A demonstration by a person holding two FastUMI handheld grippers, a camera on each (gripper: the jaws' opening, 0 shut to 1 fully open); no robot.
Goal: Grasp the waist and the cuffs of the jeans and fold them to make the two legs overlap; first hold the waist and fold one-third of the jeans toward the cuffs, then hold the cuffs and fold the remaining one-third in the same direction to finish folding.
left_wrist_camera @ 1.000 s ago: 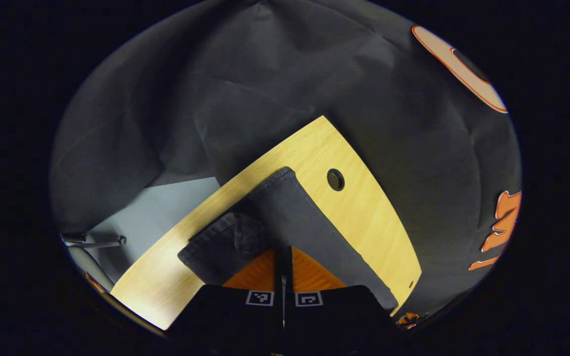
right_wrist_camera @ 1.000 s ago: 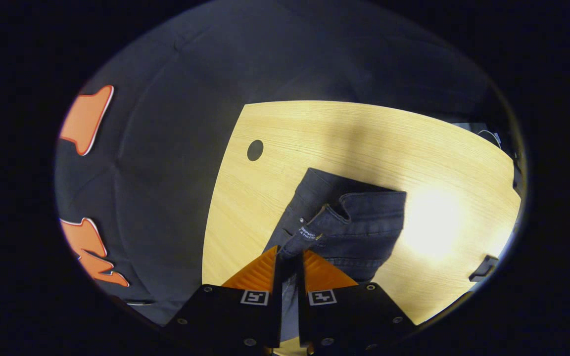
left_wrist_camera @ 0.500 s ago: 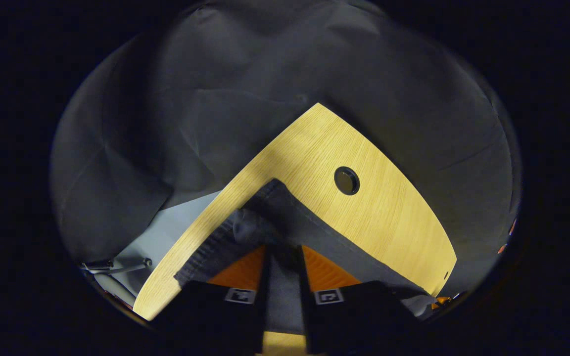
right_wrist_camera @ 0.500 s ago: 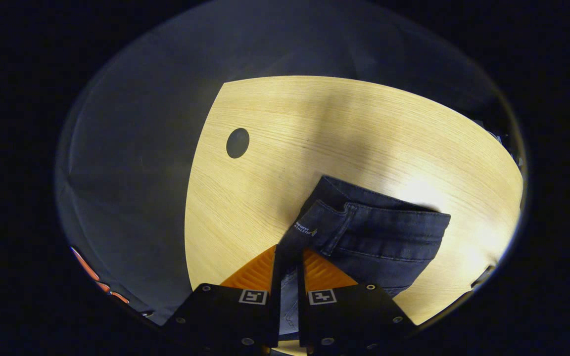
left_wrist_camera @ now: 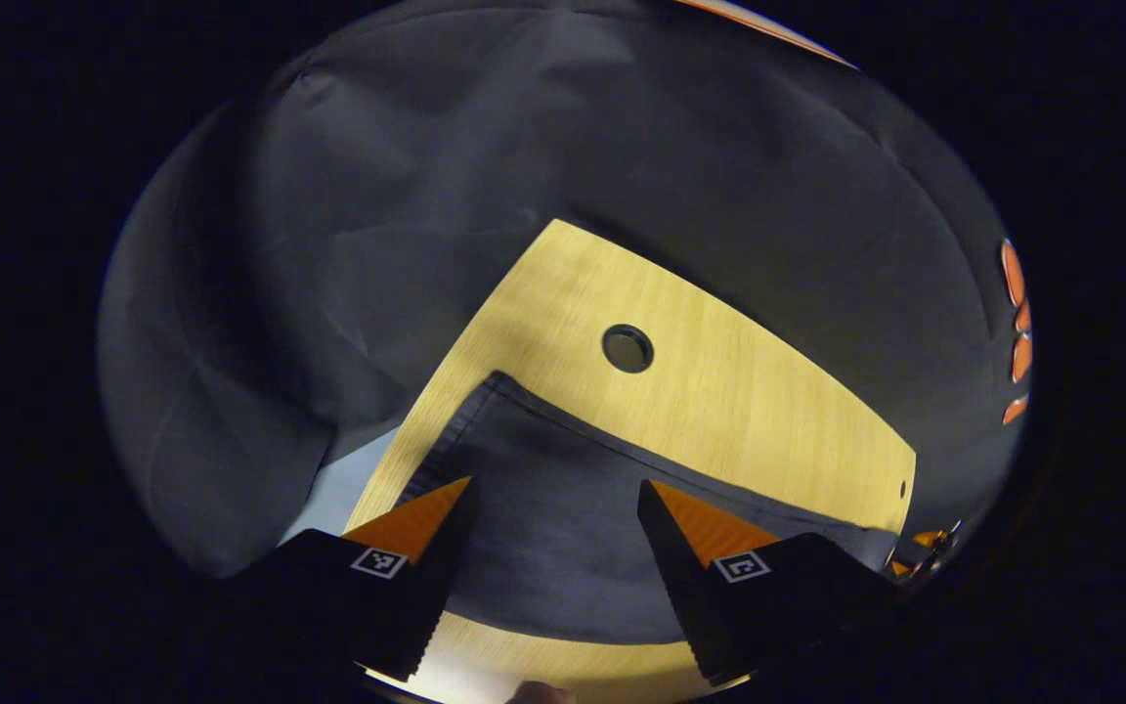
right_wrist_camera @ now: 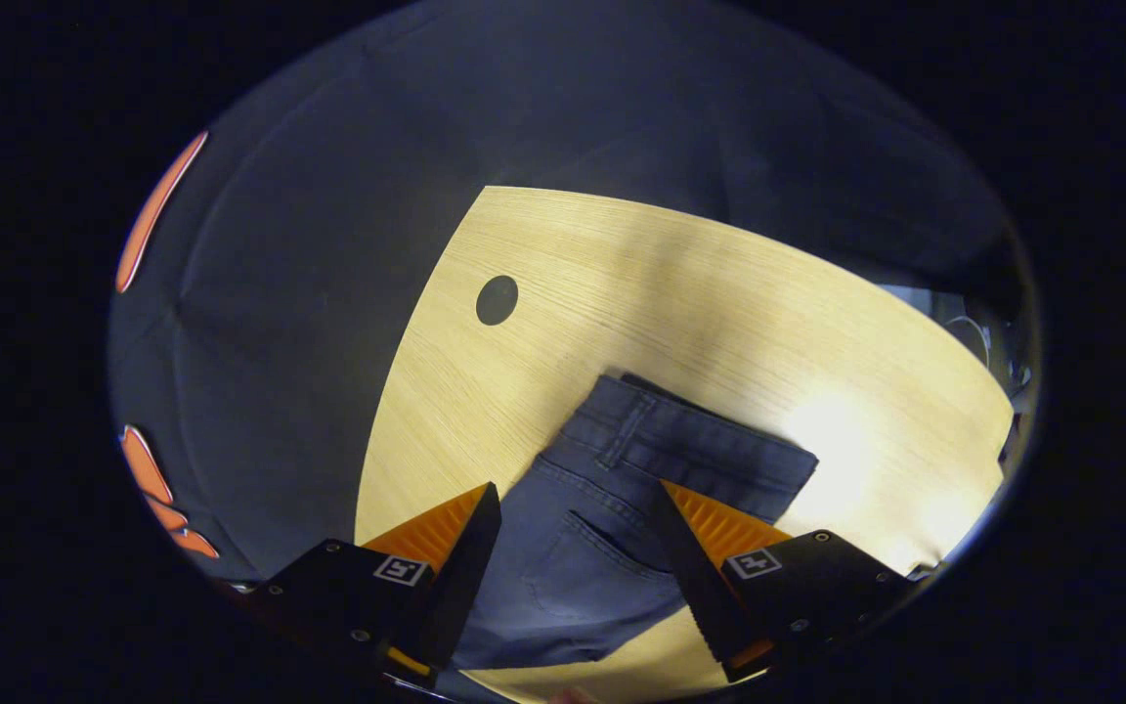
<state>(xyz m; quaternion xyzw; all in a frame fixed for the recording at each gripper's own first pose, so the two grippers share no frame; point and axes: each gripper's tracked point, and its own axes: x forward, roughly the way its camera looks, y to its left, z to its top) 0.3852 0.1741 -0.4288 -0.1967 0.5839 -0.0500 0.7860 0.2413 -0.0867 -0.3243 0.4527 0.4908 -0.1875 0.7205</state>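
Between spread gripper [right_wrist_camera: 573, 499] fingers, jeans [right_wrist_camera: 612, 489] lying flat

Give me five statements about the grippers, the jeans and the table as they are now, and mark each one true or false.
1. The left gripper is open, with the jeans lying between its fingers. True.
2. The right gripper is clamped on the waistband. False: its fingers are spread apart and the waistband lies flat beyond them.
3. The jeans lie on the wooden table. True.
4. The round hole in the table is covered by the jeans. False: it sits bare, apart from the fabric.
5. A back pocket shows between the right gripper's fingers. True.
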